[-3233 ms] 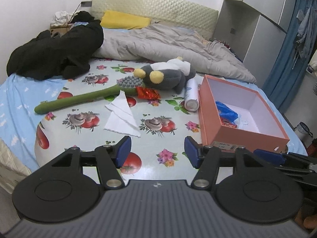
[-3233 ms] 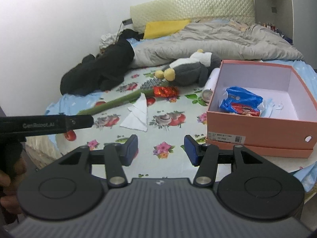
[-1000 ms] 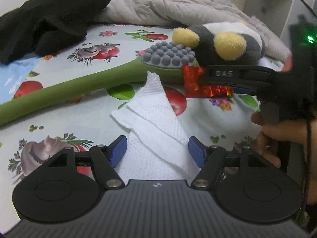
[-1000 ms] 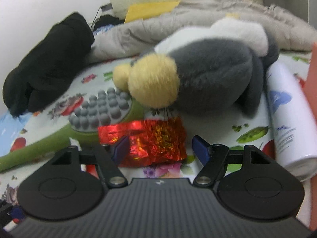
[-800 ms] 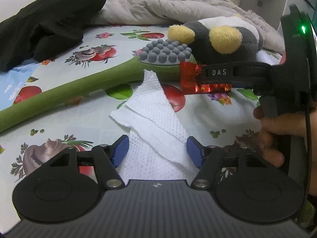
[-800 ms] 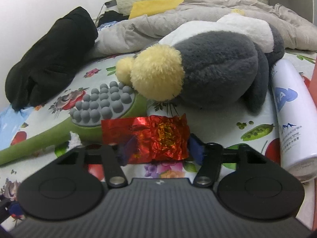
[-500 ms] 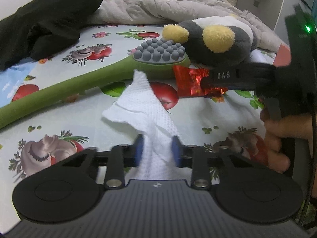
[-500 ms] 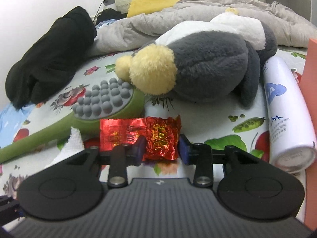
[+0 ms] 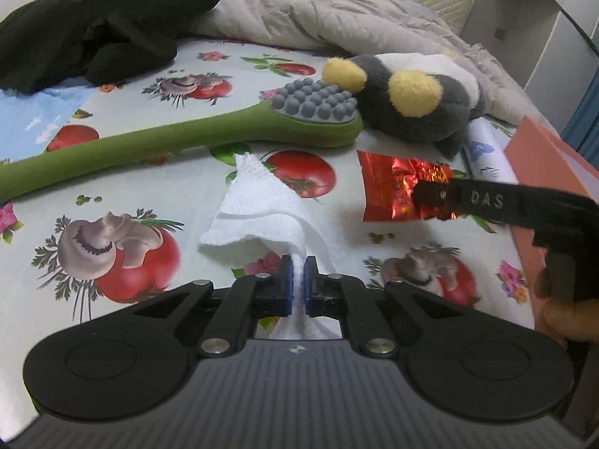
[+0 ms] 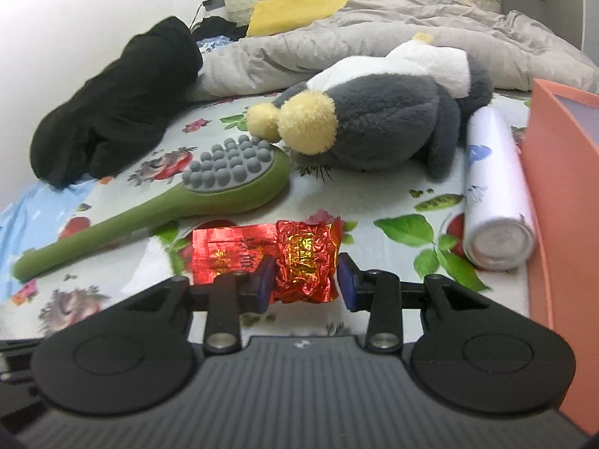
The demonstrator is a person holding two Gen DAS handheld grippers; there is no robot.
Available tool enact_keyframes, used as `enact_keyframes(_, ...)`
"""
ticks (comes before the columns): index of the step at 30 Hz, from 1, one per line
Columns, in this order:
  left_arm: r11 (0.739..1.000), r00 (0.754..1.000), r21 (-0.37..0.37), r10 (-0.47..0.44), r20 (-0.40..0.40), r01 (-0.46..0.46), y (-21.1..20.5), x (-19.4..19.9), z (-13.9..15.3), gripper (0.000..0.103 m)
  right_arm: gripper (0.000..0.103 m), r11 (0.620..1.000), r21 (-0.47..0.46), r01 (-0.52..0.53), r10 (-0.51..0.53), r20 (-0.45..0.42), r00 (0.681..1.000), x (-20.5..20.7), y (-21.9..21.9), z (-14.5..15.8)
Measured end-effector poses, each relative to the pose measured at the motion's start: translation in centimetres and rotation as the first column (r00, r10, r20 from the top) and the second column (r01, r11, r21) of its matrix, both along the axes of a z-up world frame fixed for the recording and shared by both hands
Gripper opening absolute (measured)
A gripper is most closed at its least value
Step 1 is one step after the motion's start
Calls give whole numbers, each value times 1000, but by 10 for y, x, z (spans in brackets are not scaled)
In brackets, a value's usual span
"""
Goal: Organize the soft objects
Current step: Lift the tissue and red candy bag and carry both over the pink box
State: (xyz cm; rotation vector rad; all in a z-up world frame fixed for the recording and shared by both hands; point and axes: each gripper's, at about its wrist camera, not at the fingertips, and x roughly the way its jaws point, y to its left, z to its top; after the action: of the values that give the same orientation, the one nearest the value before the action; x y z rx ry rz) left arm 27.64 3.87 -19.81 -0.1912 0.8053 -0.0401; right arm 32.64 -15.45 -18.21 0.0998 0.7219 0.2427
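A: Two grabs at once, on a bed [image 9: 123, 194] with a fruit-print sheet. Biggest stuff first: grey quilt [image 9: 337, 18] and black clothes [image 9: 93, 18] at the back, orange box [image 10: 558, 202] on the right edge.

B: Mid-size?

A: Plush toy [image 10: 378, 123], grey with yellow pompoms, lying by the green massage brush [image 9: 179, 138]. White spray can [image 10: 494, 191] on its side, between toy and box.

B: Grippers?

A: Left gripper [image 9: 296, 280] pinched nearly closed on the white paper towel [image 9: 258, 205]; the towel bunches up out of the jaws, its far part still on the sheet. Right gripper [image 10: 305, 280] narrowed around the red foil packet [image 10: 277, 254], pads at the crinkled end. Left pad touches, right pad looks just off it. From the left camera the packet looks carried on the tip.

B: Step?

A: Pick-up stage for both, I'd say. Next is probably lift and carry to the box. The towel is limp and will trail, so lift high. Foil is slippery, so firm up the grip first.
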Motion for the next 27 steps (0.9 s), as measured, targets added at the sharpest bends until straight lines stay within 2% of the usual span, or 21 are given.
enact_keyframes(15, 999, 996, 4, -54, 72, 54, -20, -59, 66, 7, 40, 999, 16, 35, -35, 16, 999, -94, -27, 57)
enact_keyframes(22, 994, 993, 27, -106, 52, 105, -32, -87, 92, 7, 39, 998, 48, 37, -38, 30, 999, -134, -39, 79)
enact_keyframes(27, 991, 990, 56, -123, 74, 119, -41, -106, 112, 7, 39, 999, 33, 28, -29, 41, 999, -154, -45, 91)
